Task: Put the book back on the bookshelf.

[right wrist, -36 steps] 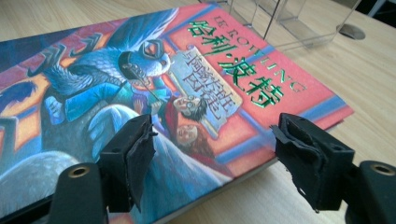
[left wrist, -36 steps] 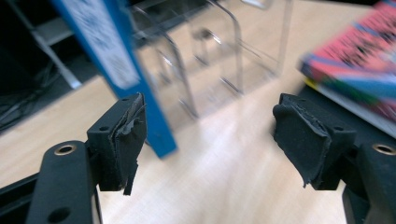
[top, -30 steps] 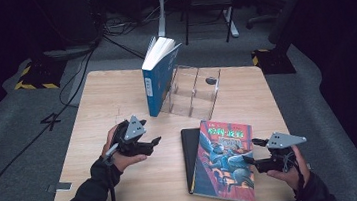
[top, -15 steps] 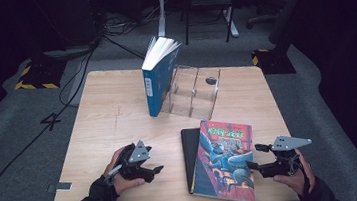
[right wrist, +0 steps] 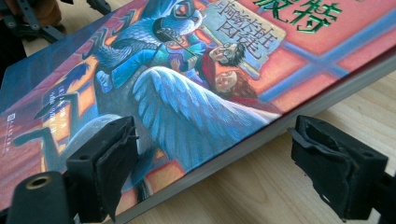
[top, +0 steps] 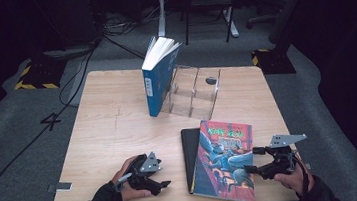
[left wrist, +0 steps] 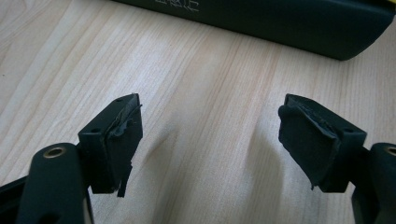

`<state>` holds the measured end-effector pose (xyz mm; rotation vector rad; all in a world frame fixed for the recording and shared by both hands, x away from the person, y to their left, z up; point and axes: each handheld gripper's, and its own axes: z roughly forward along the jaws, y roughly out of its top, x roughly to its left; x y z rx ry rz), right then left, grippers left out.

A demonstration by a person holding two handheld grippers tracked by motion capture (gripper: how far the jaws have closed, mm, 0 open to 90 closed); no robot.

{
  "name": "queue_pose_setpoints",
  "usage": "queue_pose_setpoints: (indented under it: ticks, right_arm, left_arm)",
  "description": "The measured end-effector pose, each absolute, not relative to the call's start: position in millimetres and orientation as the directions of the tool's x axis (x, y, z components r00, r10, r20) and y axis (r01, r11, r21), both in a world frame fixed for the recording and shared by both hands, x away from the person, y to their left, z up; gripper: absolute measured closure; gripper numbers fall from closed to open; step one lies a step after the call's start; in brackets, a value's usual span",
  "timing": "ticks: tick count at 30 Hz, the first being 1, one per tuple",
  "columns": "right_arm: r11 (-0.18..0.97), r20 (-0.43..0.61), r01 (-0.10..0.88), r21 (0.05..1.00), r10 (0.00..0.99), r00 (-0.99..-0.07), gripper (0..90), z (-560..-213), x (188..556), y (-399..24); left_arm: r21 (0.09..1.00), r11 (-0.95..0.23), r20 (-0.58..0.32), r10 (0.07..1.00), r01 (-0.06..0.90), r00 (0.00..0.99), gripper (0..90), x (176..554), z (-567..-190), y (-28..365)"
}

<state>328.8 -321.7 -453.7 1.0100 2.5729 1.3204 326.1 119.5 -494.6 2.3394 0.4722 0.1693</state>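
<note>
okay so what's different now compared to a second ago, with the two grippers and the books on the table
The left gripper has come down and back toward the table's near edge; its jaws are open over bare wood. The right gripper stays at the colourful book, and its jaws have just been opening, one over the cover and one past its edge, not pressing it. That book, the black book under it, the upright blue book and the clear rack have not moved.

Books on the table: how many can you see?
3: a blue book upright against the clear rack, a colourful book lying near the front edge, and a black book partly under it.
</note>
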Motion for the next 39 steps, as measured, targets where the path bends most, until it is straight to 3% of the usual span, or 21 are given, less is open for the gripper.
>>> queue_pose_setpoints:
  ticks: [17,26,29,32,39]
  right_arm:
    - [0.464,0.118,0.432,0.773,0.565,-0.817,16.7,-444,329,-312]
    - [0.468,0.108,0.396,0.79,0.53,-0.841,29.9,-440,341,-295]
    - [0.465,0.135,0.4,0.79,0.504,-0.853,39.2,-442,348,-288]
    - [0.455,0.163,0.399,0.796,0.474,-0.865,55.9,-441,354,-285]
    - [0.47,0.149,0.371,0.801,0.443,-0.884,67.2,-440,358,-282]
  left_arm:
    - [0.688,-0.669,-0.012,0.375,0.28,0.927,16.6,330,-504,118]
    - [0.69,-0.669,-0.014,0.368,0.275,0.93,16.5,331,-505,118]
    - [0.69,-0.67,-0.014,0.366,0.274,0.93,16.4,331,-505,118]
    - [0.69,-0.669,-0.015,0.366,0.275,0.93,16.2,332,-505,118]
    - [0.663,-0.688,-0.011,0.386,0.296,0.923,16.7,333,-501,115]
